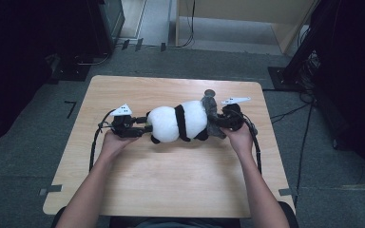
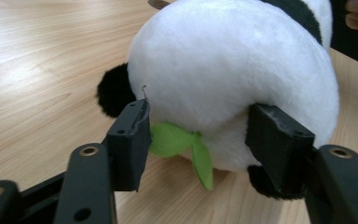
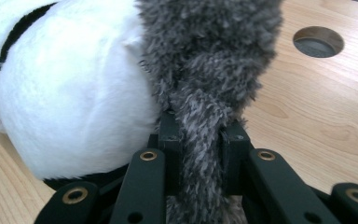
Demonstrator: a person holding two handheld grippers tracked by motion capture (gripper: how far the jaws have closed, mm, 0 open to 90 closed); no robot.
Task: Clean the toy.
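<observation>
The panda plush lies on its side at the middle of the table, with a grey fuzzy piece at its right end. The right gripper is clamped on that grey piece. The left gripper straddles the head end — jaws apart, pads against the fur without a visible pinch. The plush looks light, soft and compressible; grip narrow parts — a limb or the fabric — rather than the round body.

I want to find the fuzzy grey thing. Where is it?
Look at the wooden table and find the plush panda in its middle. At the panda's right end lies the grey fuzzy cloth, pinched by the right tool; it is shaggy and grey, not white.
</observation>
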